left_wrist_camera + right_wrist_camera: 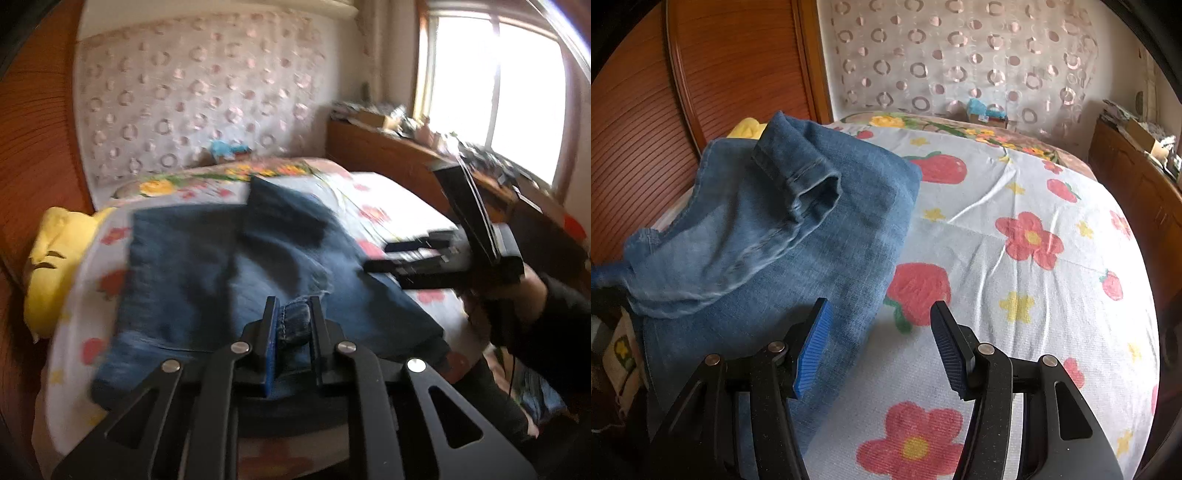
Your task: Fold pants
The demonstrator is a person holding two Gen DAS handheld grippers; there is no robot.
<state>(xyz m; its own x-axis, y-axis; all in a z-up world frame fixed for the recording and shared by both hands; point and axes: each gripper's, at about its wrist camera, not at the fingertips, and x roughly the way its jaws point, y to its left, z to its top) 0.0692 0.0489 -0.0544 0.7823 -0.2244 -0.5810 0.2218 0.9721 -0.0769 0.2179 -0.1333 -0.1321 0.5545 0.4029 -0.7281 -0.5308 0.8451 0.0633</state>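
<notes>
Denim pants (783,229) lie partly folded on a bed (1015,206) with a sheet printed in red flowers and strawberries. In the right wrist view they fill the 9 to 11 o'clock part of the bedspread, with one hemmed leg end turned back on top toward 11 o'clock. The left gripper (291,317) is clamped on a bunched, stitched edge of the denim, which sits pinched between its two fingers; the picture is blurred, so which part of the garment this is can only be guessed, probably a hem or waistband. The right gripper (879,332) stands with its jaws apart and nothing between them, its blue-padded left finger over the denim's near edge, its right finger over bare sheet. In the left wrist view, that gripper shows at 3 o'clock, held by a dark-sleeved hand (517,291). A yellow pillow (51,266) lies at 9 o'clock.
</notes>
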